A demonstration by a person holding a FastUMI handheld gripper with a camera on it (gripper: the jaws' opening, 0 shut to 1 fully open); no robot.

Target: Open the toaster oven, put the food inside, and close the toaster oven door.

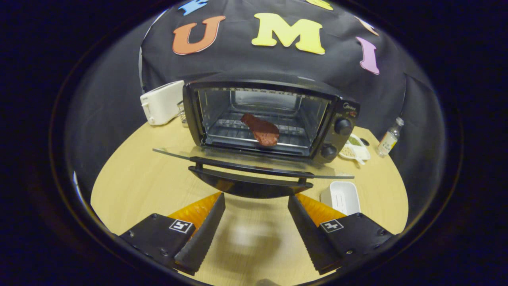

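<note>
The oven (270, 119) sits on the bench (135, 178) with its door (250, 174) down. The food (262, 130) lies inside on the rack. A toaster (160, 102) stands left of the oven, a bottle (389, 138) right. The claw (256, 204) gapes just before the door, holding nothing.

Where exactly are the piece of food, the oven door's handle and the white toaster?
food (262, 130): gripper view, middle of the reddish piece on the oven rack.
door handle (250, 169): gripper view, middle of the bar on the open door.
white toaster (162, 102): gripper view, its side.
</note>
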